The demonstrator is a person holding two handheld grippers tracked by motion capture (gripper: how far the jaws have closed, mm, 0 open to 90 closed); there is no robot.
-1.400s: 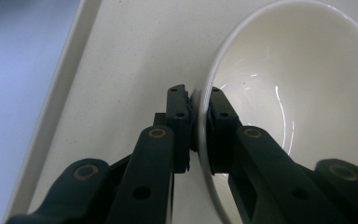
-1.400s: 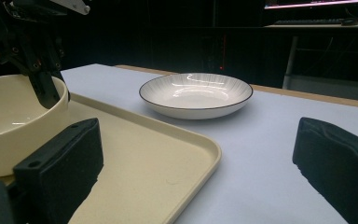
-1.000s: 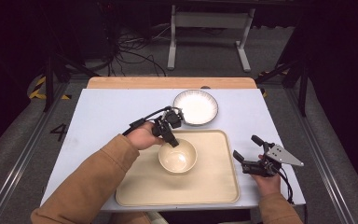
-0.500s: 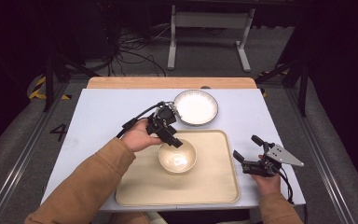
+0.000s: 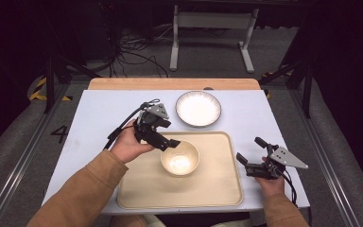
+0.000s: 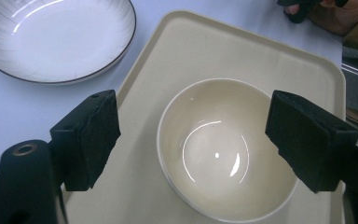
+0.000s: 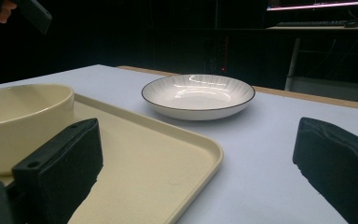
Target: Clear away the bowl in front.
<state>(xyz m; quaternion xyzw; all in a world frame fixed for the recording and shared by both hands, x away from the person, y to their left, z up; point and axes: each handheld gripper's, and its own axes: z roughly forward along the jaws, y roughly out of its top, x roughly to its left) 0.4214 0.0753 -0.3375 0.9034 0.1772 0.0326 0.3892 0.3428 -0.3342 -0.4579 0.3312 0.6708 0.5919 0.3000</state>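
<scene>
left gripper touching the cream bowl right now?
Apart. In the left gripper view, the left gripper has its jaws wide open, with tray showing between the left pad and the cream bowl rim, and the right pad raised above it.

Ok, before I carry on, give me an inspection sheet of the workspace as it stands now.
Surface: white table with a wooden strip along its far edge.
Job's things: beige tray at the near middle; cream bowl upright and empty on the tray; white dish with a dark rim on the table beyond the tray, empty.
Clutter: nothing seen.
Grippers: left gripper open, jaws either side of the bowl without touching it; right gripper open, beside the tray's right edge, holding nothing.
Cables: black cable trails from the left gripper; loose cables on the floor beyond.
Surroundings: dark room, metal stand behind the table.
</scene>
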